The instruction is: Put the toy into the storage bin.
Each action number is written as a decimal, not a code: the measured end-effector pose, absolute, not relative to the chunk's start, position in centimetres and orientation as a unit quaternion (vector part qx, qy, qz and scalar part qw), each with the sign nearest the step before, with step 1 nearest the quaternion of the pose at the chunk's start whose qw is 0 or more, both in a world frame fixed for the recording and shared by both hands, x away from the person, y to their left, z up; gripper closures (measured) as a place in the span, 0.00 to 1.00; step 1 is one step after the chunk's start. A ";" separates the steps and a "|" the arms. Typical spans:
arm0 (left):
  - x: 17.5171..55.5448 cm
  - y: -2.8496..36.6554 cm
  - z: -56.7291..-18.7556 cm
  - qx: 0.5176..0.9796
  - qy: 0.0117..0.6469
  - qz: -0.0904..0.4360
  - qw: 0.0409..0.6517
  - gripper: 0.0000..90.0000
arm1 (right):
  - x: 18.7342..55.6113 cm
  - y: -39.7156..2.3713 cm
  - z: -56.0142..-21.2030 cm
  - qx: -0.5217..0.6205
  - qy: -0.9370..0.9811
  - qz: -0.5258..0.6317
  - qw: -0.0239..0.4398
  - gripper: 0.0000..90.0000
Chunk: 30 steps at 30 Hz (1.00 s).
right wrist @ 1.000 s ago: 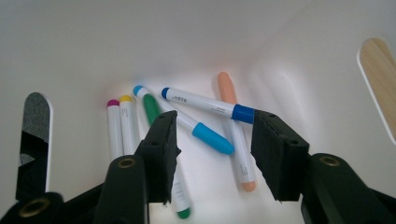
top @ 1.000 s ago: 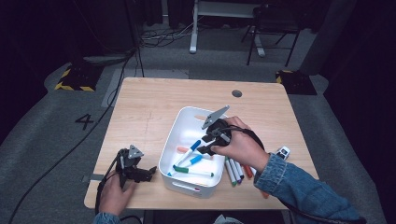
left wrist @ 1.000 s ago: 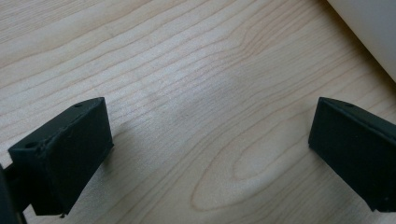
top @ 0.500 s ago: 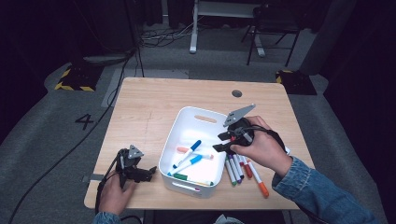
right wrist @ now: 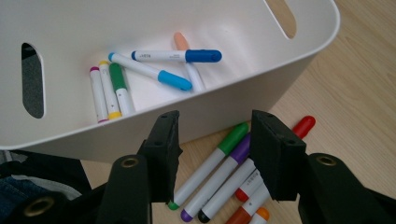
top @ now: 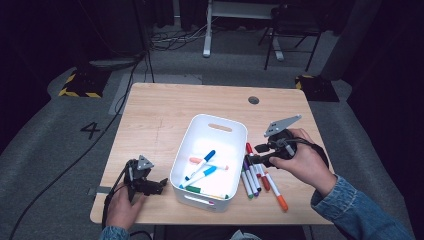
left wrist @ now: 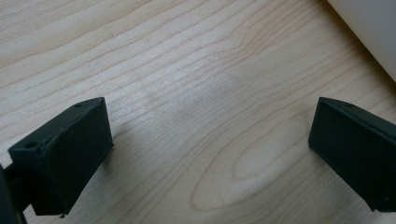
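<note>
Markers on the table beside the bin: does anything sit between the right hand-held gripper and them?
Nothing visible does. The right hand-held gripper hovers with open, empty jaws right over the markers lying on the table beside the white bin. The bin wall stands just behind them, not between.

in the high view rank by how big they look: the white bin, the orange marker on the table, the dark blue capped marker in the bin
1. white bin, by far the largest
2. and 3. orange marker and dark blue capped marker: they look about equal in length, so I won't rank them.
</note>
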<state>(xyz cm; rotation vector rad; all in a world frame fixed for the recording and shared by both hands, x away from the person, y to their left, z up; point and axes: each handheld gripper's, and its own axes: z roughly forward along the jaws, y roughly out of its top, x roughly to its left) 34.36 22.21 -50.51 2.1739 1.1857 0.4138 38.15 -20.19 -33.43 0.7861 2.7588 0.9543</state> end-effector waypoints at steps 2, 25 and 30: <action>34.4 22.2 -50.5 0.823 0.448 0.156 0.311 0.00 | 38.2 -20.8 -33.6 0.264 0.909 0.316 0.063 0.59; 34.3 22.2 -50.5 0.822 0.450 0.158 0.311 0.00 | 37.3 -24.8 -39.1 0.309 0.910 0.275 0.033 0.63; 34.3 22.2 -50.5 0.822 0.450 0.156 0.312 0.00 | 37.2 -25.5 -41.1 0.322 0.910 0.259 0.024 0.64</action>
